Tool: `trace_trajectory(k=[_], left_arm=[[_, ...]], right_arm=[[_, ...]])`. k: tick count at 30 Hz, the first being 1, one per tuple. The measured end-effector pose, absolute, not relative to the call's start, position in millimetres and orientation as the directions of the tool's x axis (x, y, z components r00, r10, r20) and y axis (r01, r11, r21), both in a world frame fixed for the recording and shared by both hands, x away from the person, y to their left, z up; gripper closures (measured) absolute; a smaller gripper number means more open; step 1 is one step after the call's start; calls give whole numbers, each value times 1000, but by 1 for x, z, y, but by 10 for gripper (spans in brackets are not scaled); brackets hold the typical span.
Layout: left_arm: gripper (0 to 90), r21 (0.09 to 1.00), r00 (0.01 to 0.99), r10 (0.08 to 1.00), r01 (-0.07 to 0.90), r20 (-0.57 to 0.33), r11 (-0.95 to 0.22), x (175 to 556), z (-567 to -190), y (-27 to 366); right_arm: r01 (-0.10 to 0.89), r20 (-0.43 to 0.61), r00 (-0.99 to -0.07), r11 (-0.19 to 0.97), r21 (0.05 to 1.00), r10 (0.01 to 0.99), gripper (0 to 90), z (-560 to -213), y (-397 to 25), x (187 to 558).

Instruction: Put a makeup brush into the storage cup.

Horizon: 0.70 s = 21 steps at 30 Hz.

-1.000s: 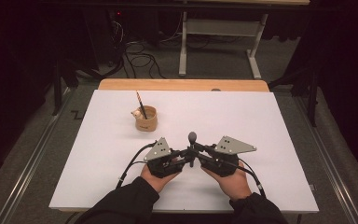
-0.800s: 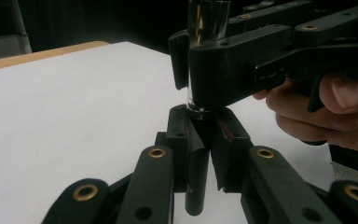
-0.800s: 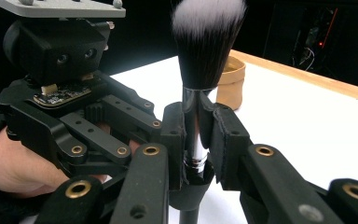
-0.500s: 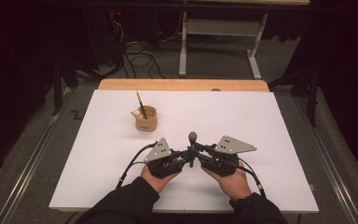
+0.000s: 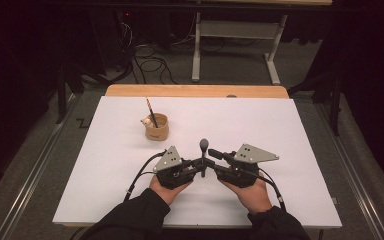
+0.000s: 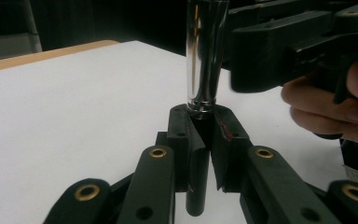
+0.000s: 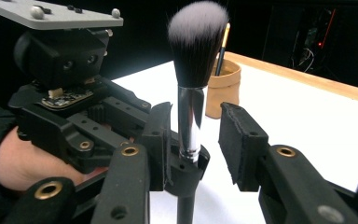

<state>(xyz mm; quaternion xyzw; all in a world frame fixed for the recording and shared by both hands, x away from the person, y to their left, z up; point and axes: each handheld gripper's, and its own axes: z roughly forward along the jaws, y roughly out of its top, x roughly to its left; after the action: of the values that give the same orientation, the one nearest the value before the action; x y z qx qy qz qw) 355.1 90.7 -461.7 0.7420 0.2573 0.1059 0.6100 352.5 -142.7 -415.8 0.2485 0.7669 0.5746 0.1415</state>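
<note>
A white-topped counter (image 5: 105, 165) with a wooden far edge stands in a dark room. The left hand-held gripper (image 5: 196, 167) clamps an upright chrome-handled makeup brush (image 5: 203, 155); the right hand-held gripper (image 5: 211, 159) brackets it, released. A tan cup (image 5: 157, 127) stands beyond.

Left gripper (image 5: 196, 167), right gripper (image 5: 211, 161): black bodies, grey three-cornered top plates with screws, brass rivets on jaw links, black trailing cables. Person: dark sleeves.

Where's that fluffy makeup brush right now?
In the high view the makeup brush stands upright near the table's front middle, its handle clamped in the left gripper. The open right gripper flanks it; the tan cup sits farther back, left.
</note>
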Motion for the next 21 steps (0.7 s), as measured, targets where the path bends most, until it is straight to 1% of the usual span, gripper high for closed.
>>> trace_trajectory(k=[4, 7, 16, 21], left_arm=[[789, 960, 837, 523, 255, -160, -114, 357, -461, 95], [789, 962, 828, 533, 259, -173, -90, 359, -459, 101], [789, 961, 794, 584, 264, -167, -84, 366, -456, 118], [789, 961, 786, 595, 266, -169, -79, 369, -456, 124]], right_arm=[[218, 68, -833, 212, 953, 549, 615, -414, -146, 353], [214, 58, -826, 218, 952, 561, 567, -412, -150, 353], [230, 47, -800, 233, 945, 598, 397, -414, -161, 357], [222, 32, -775, 225, 949, 631, 278, -413, -168, 357]])
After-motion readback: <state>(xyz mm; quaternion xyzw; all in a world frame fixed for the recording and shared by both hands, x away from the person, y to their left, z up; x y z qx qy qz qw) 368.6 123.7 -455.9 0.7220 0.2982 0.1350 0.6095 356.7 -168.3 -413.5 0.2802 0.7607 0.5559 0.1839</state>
